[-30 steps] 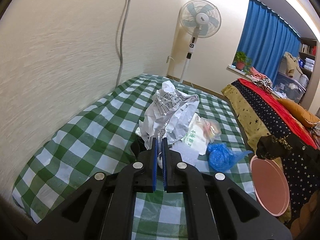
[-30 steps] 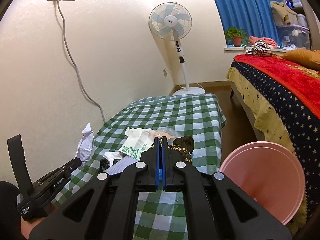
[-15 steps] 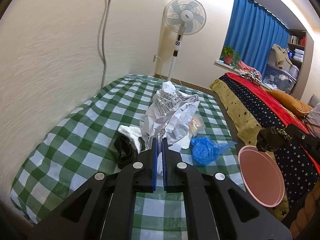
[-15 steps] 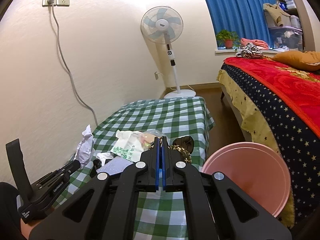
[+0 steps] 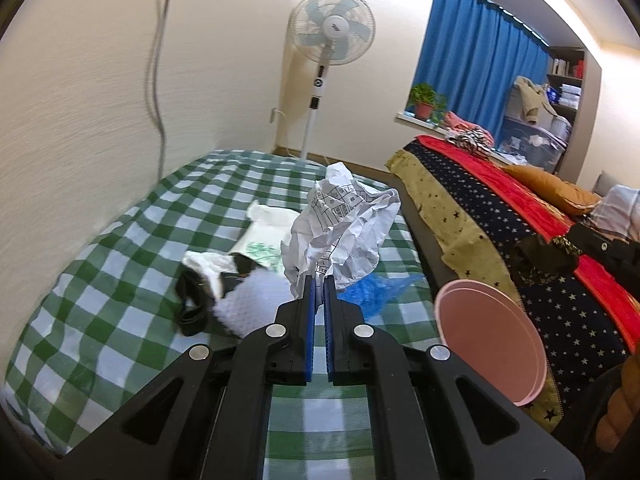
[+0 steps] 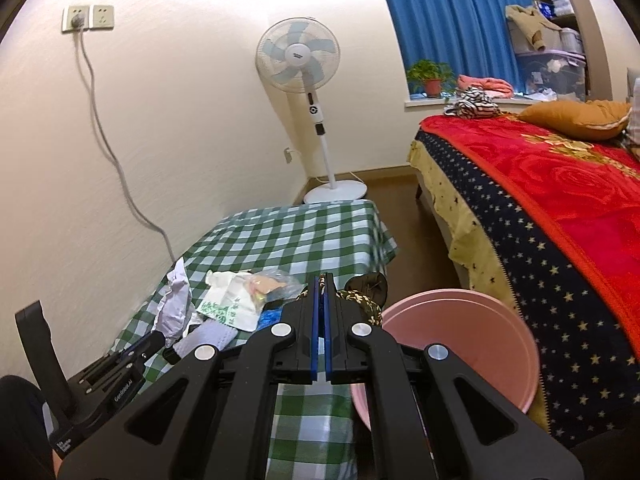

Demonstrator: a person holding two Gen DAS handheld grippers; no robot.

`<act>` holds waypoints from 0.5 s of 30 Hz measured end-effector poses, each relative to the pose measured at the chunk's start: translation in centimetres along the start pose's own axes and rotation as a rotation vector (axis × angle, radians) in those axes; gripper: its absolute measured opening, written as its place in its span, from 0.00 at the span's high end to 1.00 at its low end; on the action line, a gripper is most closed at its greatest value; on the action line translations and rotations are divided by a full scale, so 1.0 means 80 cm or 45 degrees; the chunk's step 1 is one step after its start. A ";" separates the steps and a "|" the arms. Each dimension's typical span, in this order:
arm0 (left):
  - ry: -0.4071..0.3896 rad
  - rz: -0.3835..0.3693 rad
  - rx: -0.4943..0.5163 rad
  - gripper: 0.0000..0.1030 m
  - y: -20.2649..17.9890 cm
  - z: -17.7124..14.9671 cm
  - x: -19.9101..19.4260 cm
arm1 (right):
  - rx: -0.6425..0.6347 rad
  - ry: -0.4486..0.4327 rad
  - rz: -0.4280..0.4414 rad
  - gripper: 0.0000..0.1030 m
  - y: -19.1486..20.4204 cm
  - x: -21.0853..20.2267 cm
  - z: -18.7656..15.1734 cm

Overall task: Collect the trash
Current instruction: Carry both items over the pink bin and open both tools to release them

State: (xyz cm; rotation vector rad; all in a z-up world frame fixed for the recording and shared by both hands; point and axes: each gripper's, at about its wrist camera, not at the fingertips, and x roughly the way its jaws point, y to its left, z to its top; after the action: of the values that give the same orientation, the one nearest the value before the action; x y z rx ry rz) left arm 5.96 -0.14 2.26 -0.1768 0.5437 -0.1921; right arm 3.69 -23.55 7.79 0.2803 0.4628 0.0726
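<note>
On green-checked tablecloth [image 5: 120, 312]: litter | beside: pink bin [image 6: 460, 344] | behind: fan [image 6: 298, 60]

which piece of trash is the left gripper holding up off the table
The crumpled white paper printed with black line drawings, pinched in the left gripper. The blue plastic bag and green-printed bag lie on the table.

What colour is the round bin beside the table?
Pink. The bin shows best in the right wrist view.

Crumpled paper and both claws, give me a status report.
Left claw shut on crumpled paper. Right claw shut on dark patterned scrap, beside pink bin. More trash on checked cloth. Nothing blocking.
</note>
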 end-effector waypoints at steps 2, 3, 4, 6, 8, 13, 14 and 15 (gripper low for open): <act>0.004 -0.016 0.011 0.96 -0.008 -0.001 0.002 | 0.018 0.005 -0.014 0.98 -0.011 -0.004 0.005; 0.006 -0.022 0.012 0.96 -0.010 -0.001 0.003 | 0.026 0.006 -0.018 0.98 -0.016 -0.005 0.007; 0.009 -0.031 0.015 0.96 -0.014 -0.002 0.004 | 0.038 0.005 -0.024 0.98 -0.022 -0.008 0.010; 0.014 -0.045 0.024 0.96 -0.021 -0.003 0.007 | 0.048 0.004 -0.039 0.98 -0.029 -0.010 0.013; 0.020 -0.060 0.032 0.96 -0.028 -0.005 0.009 | 0.059 0.001 -0.059 0.98 -0.038 -0.013 0.016; 0.035 -0.103 0.063 0.96 -0.049 -0.009 0.017 | 0.087 -0.006 -0.114 0.98 -0.059 -0.014 0.016; 0.038 -0.115 0.068 0.96 -0.054 -0.010 0.018 | 0.093 -0.008 -0.126 0.98 -0.064 -0.013 0.016; 0.041 -0.126 0.074 0.96 -0.059 -0.011 0.020 | 0.097 -0.009 -0.137 0.98 -0.067 -0.013 0.015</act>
State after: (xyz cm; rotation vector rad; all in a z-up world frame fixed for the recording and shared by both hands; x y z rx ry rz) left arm 6.21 -5.15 1.77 -0.1444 0.5612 -0.3072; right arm 3.36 -29.15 7.70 0.3301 0.4739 -0.0512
